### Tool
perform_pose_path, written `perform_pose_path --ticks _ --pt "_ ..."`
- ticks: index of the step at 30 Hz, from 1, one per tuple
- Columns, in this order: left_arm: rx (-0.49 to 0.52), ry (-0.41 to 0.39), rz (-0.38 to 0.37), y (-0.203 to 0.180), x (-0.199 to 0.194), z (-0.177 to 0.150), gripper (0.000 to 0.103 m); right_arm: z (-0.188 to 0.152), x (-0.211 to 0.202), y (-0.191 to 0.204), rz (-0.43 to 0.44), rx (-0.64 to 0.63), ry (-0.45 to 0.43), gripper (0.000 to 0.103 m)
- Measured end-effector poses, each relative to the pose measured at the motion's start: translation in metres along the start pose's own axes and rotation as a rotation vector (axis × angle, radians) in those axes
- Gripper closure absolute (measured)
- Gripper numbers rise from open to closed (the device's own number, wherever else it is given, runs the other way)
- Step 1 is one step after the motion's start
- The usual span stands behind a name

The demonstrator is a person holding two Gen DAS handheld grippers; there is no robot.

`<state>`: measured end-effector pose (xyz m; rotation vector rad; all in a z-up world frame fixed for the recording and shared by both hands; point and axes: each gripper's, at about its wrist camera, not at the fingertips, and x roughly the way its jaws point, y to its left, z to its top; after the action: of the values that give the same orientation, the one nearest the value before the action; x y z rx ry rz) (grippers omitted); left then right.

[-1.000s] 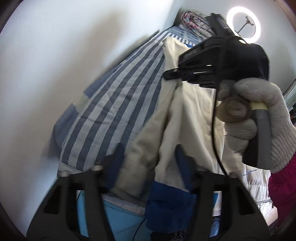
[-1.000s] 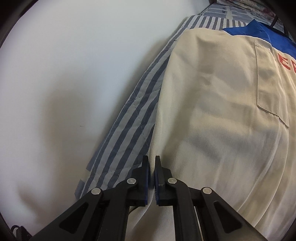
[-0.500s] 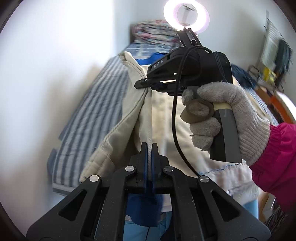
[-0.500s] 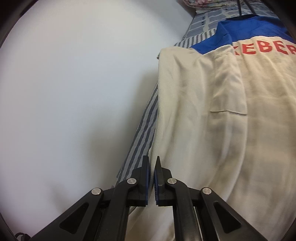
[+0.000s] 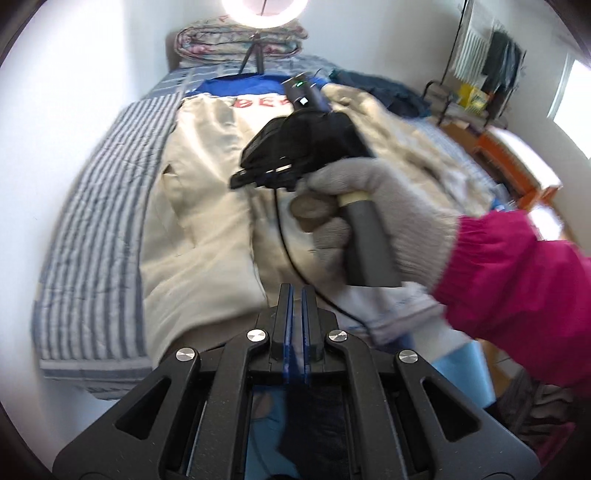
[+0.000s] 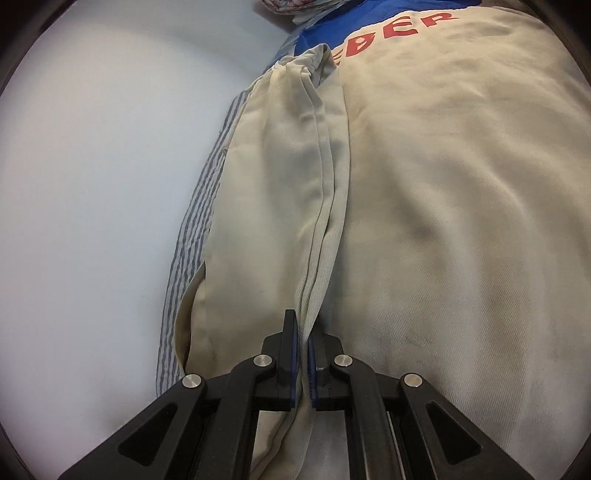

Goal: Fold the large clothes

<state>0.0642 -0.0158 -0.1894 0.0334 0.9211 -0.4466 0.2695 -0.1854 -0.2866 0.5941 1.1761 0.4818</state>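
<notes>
A cream jacket [image 5: 199, 221] with a blue yoke and red letters [image 6: 399, 27] lies along the striped bed [image 5: 96, 236]. My left gripper [image 5: 295, 291] is shut at the jacket's near end; cream cloth runs in under its fingers and a dark blue cuff [image 5: 317, 424] hangs below them. A grey-gloved hand [image 5: 373, 206] with a pink sleeve holds my right gripper [image 5: 236, 181] over the middle of the jacket. In the right wrist view the right gripper [image 6: 300, 325] is shut on a long cream fold [image 6: 317, 177] drawn up from the jacket's left side.
A white wall [image 5: 74, 74] runs close along the bed's left side. A folded quilt [image 5: 236, 40] and a ring light [image 5: 264, 5] stand at the bed's head. Dark clothes [image 5: 384, 88], a wire rack [image 5: 458, 92] and orange furniture [image 5: 517, 162] are at the right.
The left jaws, open around the cream sleeve a second ago, have shut. Both grippers swung right, away from the wall, drawing the jacket's left side over its middle.
</notes>
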Motion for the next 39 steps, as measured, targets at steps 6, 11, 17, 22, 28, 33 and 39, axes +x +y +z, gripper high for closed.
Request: perform_pose_path --ticks 6,11,17,22,28,33,39 --pt "-0.155 -0.107 -0.043 0.048 -0.035 0.010 0.102 0.006 -0.015 0.031 0.007 -0.061 0.007 0.095" --pt "-0.346 -0.155 0.027 0.106 -0.044 0.012 0.102 -0.004 -0.031 0.031 0.014 -0.073 0.039 0.067" --pt "-0.387 -0.056 -0.024 0.117 -0.004 0.011 0.102 -0.044 -0.019 0.043 0.040 -0.119 0.157 0.067" --pt "-0.282 0.123 0.003 0.095 0.052 -0.009 0.102 -0.068 -0.014 0.062 -0.132 -0.304 0.177 0.075" --pt "-0.254 0.077 0.015 0.087 0.038 -0.015 0.102 -0.031 -0.044 0.074 -0.135 -0.384 0.046 0.075" --pt "-0.262 -0.029 0.015 0.081 0.017 0.004 0.102 0.045 -0.041 0.098 -0.145 -0.449 -0.094 0.074" --pt "-0.259 0.021 -0.015 0.082 0.043 0.013 0.102 0.119 0.013 0.133 -0.142 -0.514 -0.136 0.075"
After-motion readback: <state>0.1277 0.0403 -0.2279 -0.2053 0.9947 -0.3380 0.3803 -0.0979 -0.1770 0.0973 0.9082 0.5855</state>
